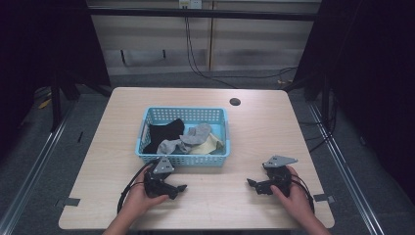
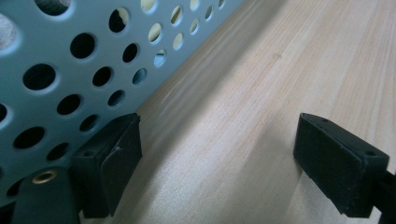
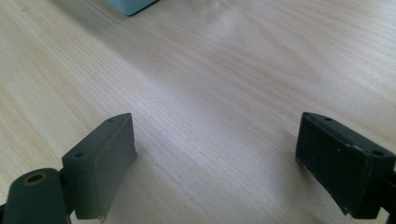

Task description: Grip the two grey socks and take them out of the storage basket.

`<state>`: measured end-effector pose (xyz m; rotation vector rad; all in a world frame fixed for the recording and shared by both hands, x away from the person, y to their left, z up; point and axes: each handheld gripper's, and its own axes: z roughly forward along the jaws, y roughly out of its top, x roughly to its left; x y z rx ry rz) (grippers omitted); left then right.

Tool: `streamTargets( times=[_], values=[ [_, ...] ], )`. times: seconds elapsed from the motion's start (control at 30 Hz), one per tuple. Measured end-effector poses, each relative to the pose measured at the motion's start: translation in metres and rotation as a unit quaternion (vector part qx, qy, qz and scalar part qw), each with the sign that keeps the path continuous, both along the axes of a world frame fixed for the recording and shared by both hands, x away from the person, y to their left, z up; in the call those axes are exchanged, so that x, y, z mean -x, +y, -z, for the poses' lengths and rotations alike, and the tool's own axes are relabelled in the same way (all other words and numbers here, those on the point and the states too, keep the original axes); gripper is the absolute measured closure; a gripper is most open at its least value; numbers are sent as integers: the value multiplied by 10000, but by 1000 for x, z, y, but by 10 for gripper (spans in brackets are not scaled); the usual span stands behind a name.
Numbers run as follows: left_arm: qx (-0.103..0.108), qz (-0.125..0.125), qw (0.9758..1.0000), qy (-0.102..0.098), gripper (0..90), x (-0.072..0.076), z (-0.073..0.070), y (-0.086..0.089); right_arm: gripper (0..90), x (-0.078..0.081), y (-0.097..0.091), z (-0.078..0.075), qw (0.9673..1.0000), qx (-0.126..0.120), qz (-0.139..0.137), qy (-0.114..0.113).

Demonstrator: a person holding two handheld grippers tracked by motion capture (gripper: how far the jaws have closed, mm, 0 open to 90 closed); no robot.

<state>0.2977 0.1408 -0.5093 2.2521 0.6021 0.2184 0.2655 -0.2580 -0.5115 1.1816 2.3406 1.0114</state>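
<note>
Socks [image 1: 183,137] (perhaps four) in basket [image 1: 182,160], behind both grippers.

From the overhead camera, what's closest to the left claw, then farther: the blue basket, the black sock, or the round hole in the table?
1. Blue basket: its near wall sits just beyond the left claw.
2. Black sock: inside, left part.
3. Round hole: far side, to the right.
</note>
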Motion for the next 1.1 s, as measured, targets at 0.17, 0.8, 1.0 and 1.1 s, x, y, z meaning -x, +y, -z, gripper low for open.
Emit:
streamTargets(
  times=[0.17, 0.8, 1.0, 1.1],
  values=[
    [-23, -32, 10000, -2, 144, 0, 0, 0, 113, 0, 0, 0, 10000, 6, 4, 2],
    [-1022, -361, 9862, 1252, 235, -3, -45, 5, 114, 0, 0, 0, 10000, 8, 4, 3],
    [-1245, -330, 9792, 1569, 235, -8, -59, 4, 114, 0, 0, 0, 10000, -1, -3, 4],
    [-1243, -310, 9782, 1637, 232, -9, -63, 4, 114, 0, 0, 0, 10000, 11, 0, -1]
  ],
)
